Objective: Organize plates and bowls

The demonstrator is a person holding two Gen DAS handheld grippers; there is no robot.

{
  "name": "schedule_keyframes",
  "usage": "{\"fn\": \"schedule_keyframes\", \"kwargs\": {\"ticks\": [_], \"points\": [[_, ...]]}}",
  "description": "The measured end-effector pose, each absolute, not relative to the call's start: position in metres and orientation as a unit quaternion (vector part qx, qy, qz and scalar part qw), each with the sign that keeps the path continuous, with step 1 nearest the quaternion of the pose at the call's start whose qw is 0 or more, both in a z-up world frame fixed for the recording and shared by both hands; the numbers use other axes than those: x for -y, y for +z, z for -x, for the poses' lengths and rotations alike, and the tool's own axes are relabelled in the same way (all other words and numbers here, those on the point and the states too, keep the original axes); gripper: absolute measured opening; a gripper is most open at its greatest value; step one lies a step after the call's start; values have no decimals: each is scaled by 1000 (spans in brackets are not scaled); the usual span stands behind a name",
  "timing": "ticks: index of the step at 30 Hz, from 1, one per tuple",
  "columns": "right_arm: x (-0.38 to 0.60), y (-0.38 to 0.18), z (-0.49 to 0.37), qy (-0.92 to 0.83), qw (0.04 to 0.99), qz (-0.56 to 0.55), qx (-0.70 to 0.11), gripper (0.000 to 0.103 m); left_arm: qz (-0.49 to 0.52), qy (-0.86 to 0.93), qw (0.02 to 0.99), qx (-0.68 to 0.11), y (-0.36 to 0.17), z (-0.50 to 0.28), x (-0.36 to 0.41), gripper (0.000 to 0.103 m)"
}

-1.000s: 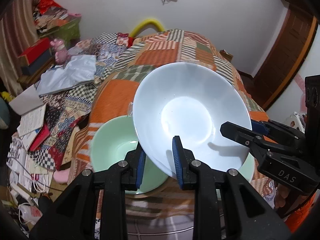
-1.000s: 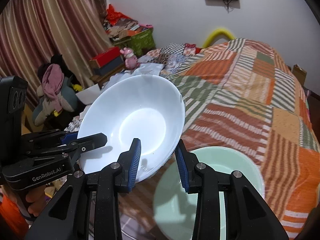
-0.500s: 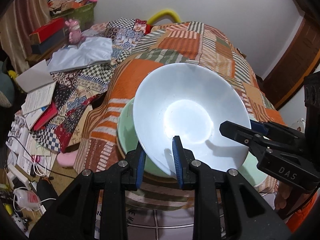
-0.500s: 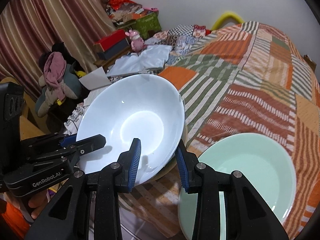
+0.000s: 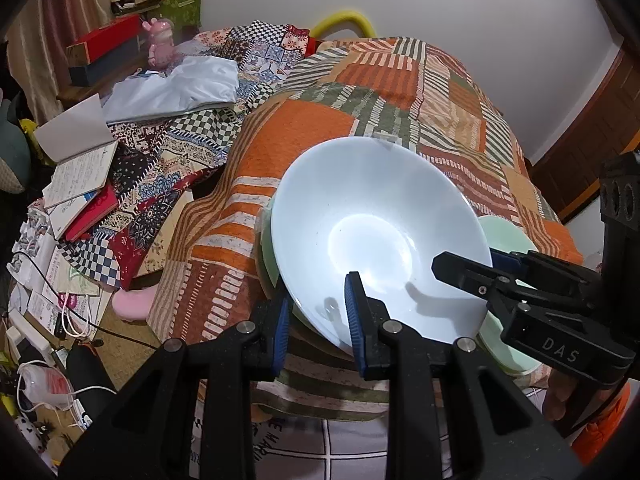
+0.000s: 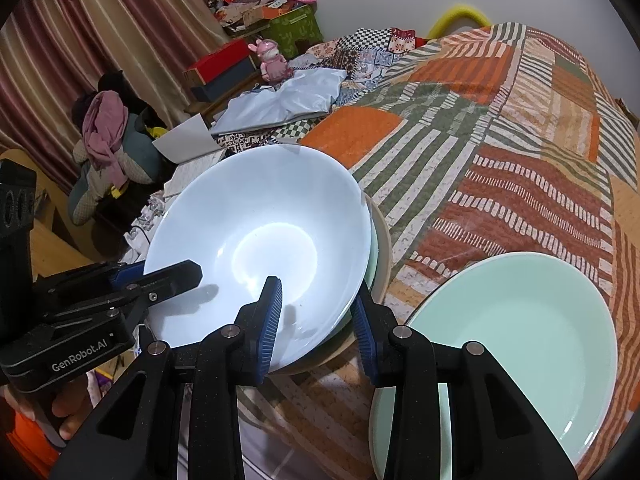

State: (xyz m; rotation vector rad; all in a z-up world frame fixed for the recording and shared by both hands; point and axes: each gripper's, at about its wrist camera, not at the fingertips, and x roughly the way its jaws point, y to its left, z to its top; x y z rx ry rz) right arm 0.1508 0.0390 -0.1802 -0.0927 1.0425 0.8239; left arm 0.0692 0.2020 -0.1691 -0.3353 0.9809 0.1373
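Both tongs, left (image 5: 318, 314) and right (image 6: 318, 314), clamp white bowl (image 5: 376, 232) rim, over green bowl (image 5: 269, 258); green plate (image 6: 516, 340) beside.

**Clearance around the stack**

Quilt (image 6: 520, 152) beyond the white bowl (image 6: 256, 240) lies bare: open passage. Mint plate (image 6: 516, 344) blocks the near right edge. Left side crowded: books (image 5: 76, 184), folded grey cloth (image 5: 176, 88), pink figurine (image 5: 160, 42).

We see a bed covered by a patchwork quilt (image 6: 500, 152). A mint-green plate (image 6: 520, 344) rests directly on it; a stack of dishes (image 6: 382, 256) sits just beside that plate.
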Motion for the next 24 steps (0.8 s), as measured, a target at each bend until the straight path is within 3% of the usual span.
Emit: {"fn": "schedule_keyframes", "kwargs": {"ticks": [24], "points": [[-21,-168,-159,377,803,39,-460,33,125,95,877,-453,-163,-67,-211,26]]}}
